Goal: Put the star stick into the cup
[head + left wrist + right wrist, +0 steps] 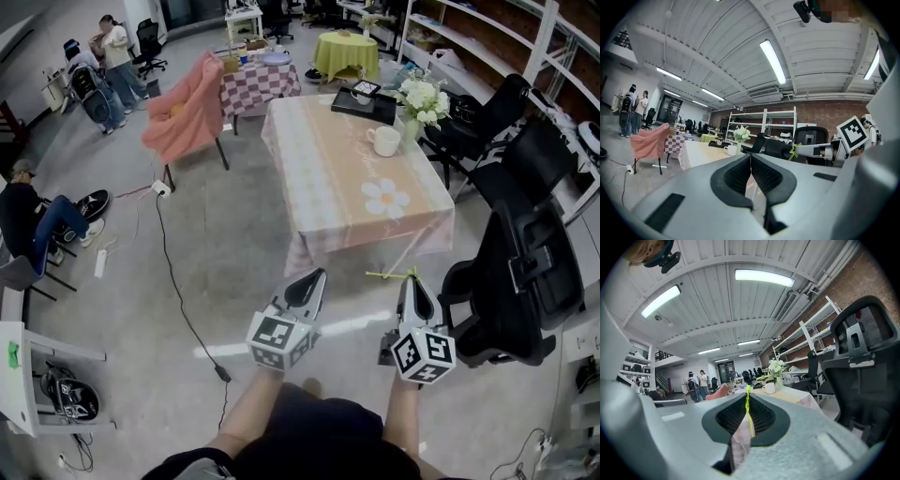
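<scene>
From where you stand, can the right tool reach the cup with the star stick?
Probably not yet. The right tool, shut on the star stick, is short of the table, and the cup sits near its far end. Nothing upright blocks the way.

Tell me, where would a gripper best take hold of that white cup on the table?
Probably the rim of the cup, from above, one gripper jaw inside and one outside: it stands upright, mouth open. Pick the near wall, since the handle sticks out left in the head view and the flower vase crowds its right.
</scene>
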Demonstrator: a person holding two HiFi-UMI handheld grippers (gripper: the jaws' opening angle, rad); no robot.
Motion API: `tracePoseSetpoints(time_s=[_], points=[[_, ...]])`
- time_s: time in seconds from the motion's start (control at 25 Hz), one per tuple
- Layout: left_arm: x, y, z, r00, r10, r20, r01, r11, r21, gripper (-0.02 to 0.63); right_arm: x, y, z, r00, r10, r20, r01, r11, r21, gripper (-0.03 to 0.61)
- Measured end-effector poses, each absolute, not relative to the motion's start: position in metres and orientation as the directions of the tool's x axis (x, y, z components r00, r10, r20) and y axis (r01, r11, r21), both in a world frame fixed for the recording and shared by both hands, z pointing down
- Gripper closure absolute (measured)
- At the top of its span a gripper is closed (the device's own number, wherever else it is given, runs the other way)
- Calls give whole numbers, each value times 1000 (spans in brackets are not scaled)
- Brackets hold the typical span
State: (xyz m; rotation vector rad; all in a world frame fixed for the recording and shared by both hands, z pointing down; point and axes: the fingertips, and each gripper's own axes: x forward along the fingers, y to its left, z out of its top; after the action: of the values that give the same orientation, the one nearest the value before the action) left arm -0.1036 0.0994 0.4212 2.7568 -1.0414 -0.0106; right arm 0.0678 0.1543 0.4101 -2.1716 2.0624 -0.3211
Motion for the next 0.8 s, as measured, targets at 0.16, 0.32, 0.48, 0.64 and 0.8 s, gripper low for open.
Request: tracePoseSetpoints(time_s=[0.16,0.32,0.48,0.64,0.8], points=[[-106,95,424,745,-664,64,-662,-724,193,603,64,150,413,27,-997,69,-971,-42,-237,561],[-107,96,423,743,-667,63,-665,-723,188,603,65,150,413,27,-997,67,-969,-43,-243,561],[-110,94,425,740,-670,61,-667,-719,195,603,62,150,415,26,-997,70,-971,-42,-234,561],[-107,95,423,747,-662,67,-660,-725,197,603,63,152,414,36,-996,79,-974,-53,-220,561],[-98,94,423,761,-646,67,-645,-741,186,603,67,156,412,55,-996,74,-973,-70,-218,561]])
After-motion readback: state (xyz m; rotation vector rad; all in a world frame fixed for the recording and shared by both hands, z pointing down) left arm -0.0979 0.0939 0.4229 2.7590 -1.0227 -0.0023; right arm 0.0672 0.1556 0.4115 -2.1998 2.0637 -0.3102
